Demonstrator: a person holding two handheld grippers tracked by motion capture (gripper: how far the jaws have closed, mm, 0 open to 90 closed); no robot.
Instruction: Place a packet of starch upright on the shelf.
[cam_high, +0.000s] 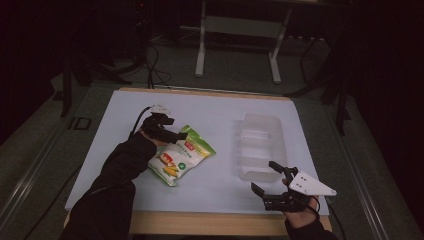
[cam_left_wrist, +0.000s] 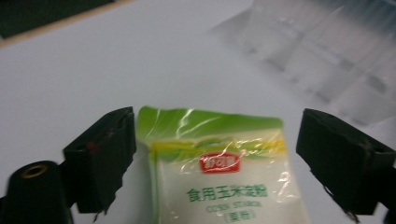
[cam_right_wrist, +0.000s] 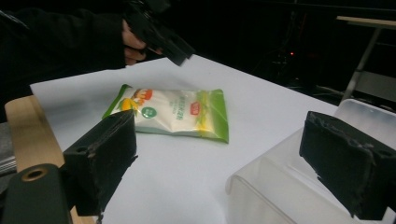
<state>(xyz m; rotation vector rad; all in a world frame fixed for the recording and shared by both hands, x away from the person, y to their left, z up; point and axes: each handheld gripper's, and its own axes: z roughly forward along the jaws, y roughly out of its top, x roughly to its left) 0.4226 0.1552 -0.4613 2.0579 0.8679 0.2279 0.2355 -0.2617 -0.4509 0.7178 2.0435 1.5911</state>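
Observation:
A corn starch bag (cam_high: 182, 154), white with a green top band and a corn picture, lies flat on the white table sheet (cam_high: 210, 107). My left gripper (cam_high: 176, 129) hovers open over the bag's green end. In the left gripper view the bag (cam_left_wrist: 219, 177) sits between the wide-apart jaws of that gripper (cam_left_wrist: 219, 119), which do not touch it. My right gripper (cam_high: 266, 176) stands open near the front edge, just before a clear plastic container (cam_high: 260, 145). The right gripper view looks past its gripper (cam_right_wrist: 219, 126) to the bag (cam_right_wrist: 173, 112), the left gripper (cam_right_wrist: 163, 42) and the container (cam_right_wrist: 280, 186).
The table's wooden front edge (cam_high: 210, 222) runs below the sheet. The clear container (cam_left_wrist: 327, 60) lies beyond and right of the bag in the left gripper view. A metal stand (cam_high: 240, 45) and cables (cam_high: 155, 70) are on the dark floor behind the table.

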